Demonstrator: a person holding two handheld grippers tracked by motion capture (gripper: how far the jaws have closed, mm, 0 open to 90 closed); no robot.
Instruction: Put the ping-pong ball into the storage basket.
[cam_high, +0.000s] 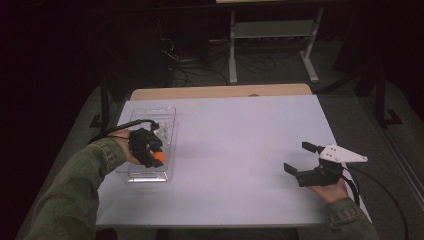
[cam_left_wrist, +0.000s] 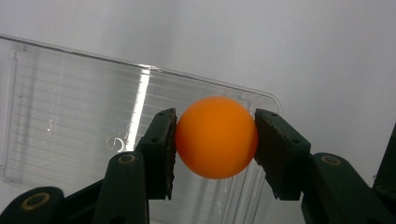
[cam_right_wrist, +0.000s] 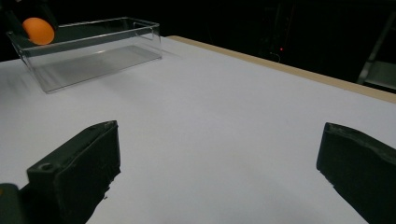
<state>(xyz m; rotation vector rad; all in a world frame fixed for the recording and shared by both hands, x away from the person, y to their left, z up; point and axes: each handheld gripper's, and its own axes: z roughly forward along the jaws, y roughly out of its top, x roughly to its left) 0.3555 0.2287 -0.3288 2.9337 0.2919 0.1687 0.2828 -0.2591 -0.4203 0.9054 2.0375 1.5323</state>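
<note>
High view takes in the whole white table (cam_high: 230, 150): the left gripper (cam_high: 152, 155) sits over the near end of a clear plastic box (cam_high: 150, 142) at the table's left side, and the right gripper (cam_high: 300, 160) rests well apart from it, near the right edge, in a hand (cam_high: 331, 189) coming in from below. From here the orange ball (cam_high: 159, 157) is just a small bright spot at the tip of the left gripper, and the grip itself is too small to read.

The left gripper view gives what the high view cannot: the ball (cam_left_wrist: 216, 137) is clamped between the two black jaws, one pad pressing each side, held above the ribbed floor of the box (cam_left_wrist: 70, 126), with the box's rim running behind it and the white table beyond.

The right gripper view looks across the table (cam_right_wrist: 224, 121) from the side, its own jaws spread wide with nothing but bare surface between them. Far off at the upper left it shows the box (cam_right_wrist: 93, 51) standing upright, and the ball (cam_right_wrist: 38, 31) sits high at the box's end, about level with its rim.

The ball is plain, smooth, evenly orange and round, with a soft matte sheen and no markings that I can make out
</note>
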